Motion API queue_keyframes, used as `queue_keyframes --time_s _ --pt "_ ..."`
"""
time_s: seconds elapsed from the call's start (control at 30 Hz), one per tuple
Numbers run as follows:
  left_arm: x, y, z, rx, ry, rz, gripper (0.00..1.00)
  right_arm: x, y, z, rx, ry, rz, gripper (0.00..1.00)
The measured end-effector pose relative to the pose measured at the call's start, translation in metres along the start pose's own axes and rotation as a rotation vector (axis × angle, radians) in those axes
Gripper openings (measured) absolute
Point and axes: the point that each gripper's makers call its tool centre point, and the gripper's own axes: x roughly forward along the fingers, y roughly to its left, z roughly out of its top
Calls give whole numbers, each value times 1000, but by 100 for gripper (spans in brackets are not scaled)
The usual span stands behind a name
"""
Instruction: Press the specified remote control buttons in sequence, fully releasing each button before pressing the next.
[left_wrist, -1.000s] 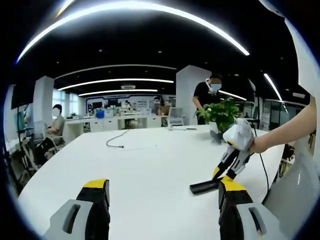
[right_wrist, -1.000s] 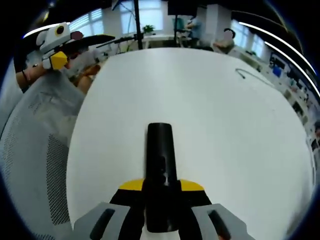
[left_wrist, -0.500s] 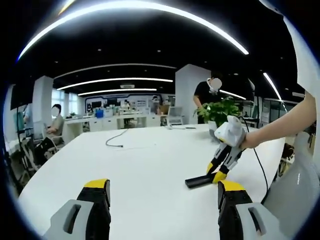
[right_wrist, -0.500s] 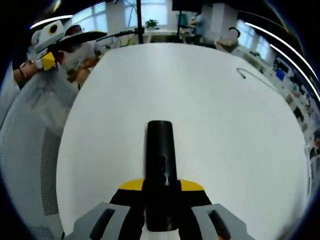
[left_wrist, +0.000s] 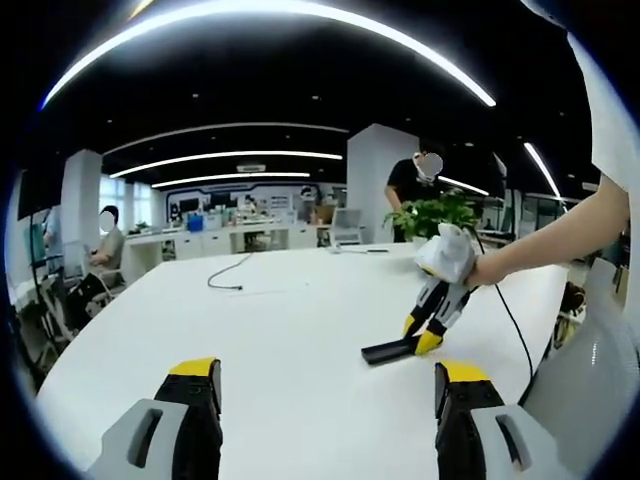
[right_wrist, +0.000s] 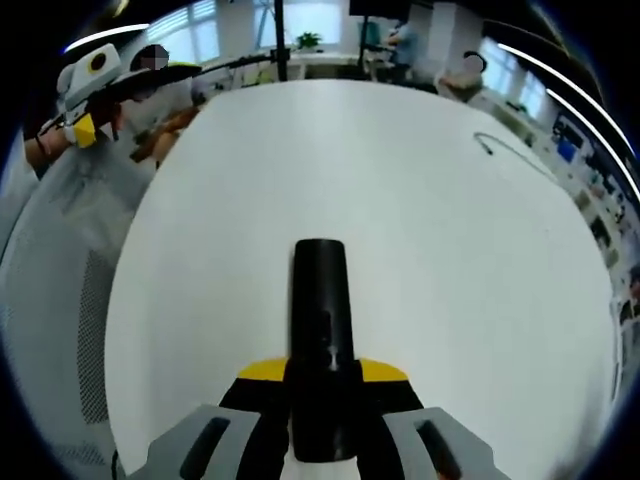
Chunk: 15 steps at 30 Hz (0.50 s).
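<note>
The long black plastic remote control (right_wrist: 321, 330) sits between the jaws of the right gripper (left_wrist: 428, 322), above the broad white table (left_wrist: 290, 340). A thin dark cable (left_wrist: 226, 272) lies on the table well beyond, the leafy green potted plant (left_wrist: 430, 215) at its far edge.

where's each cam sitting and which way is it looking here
Left gripper view: rides the left tool, jaws apart, looking level over the white table toward the office; the person's forearm holds the right tool on the black remote.
Right gripper view: rides the right tool, looking down along the remote clamped in its jaws; the left tool sits far left.
Shared: table, remote, cable.
</note>
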Motion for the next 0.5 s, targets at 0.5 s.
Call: queue_keyframes --time_s 0.5 --pt "0 -4 -2 5 14 -19 90 1 -18 1 -15 26 10 21"
